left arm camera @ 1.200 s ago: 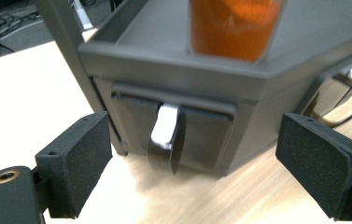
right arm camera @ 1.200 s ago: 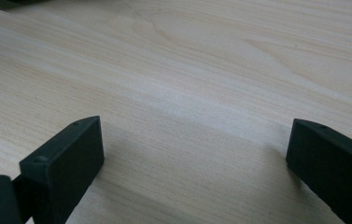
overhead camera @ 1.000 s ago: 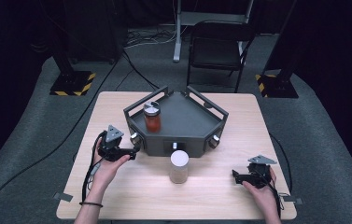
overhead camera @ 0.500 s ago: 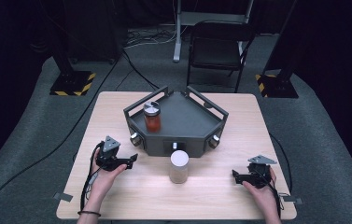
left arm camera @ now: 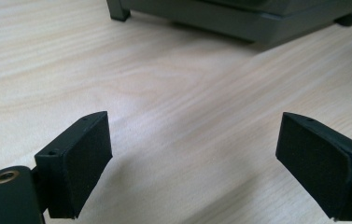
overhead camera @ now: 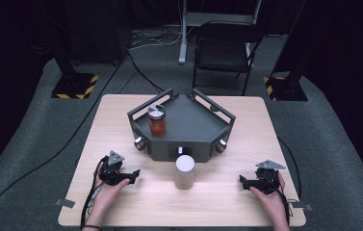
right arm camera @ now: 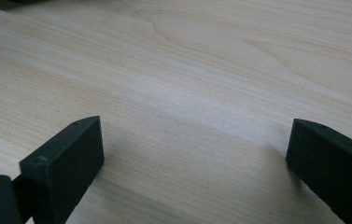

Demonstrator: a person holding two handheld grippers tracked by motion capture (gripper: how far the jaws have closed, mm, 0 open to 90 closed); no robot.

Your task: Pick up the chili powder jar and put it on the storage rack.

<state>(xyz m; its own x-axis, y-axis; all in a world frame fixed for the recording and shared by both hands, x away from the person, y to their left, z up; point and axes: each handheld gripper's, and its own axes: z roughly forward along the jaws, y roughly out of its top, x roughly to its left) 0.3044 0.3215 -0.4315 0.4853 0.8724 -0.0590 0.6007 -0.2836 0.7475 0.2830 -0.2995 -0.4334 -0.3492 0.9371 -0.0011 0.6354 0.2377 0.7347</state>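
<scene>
We held both grippers spread and empty, the upright white-lidded jar between them, seemingly a little nearer our left gripper than our right gripper.

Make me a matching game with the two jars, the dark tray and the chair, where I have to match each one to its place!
Things:
1. jar with the red-brown filling
2. pale jar with the white lid
3. dark tray
4. black chair

Places:
A. on the floor behind the table
B. on the bare wood in front of the tray
C. on the far half of the table
D. inside the tray, at its left side

Pairs: 1-D, 2-B, 3-C, 4-A
</scene>
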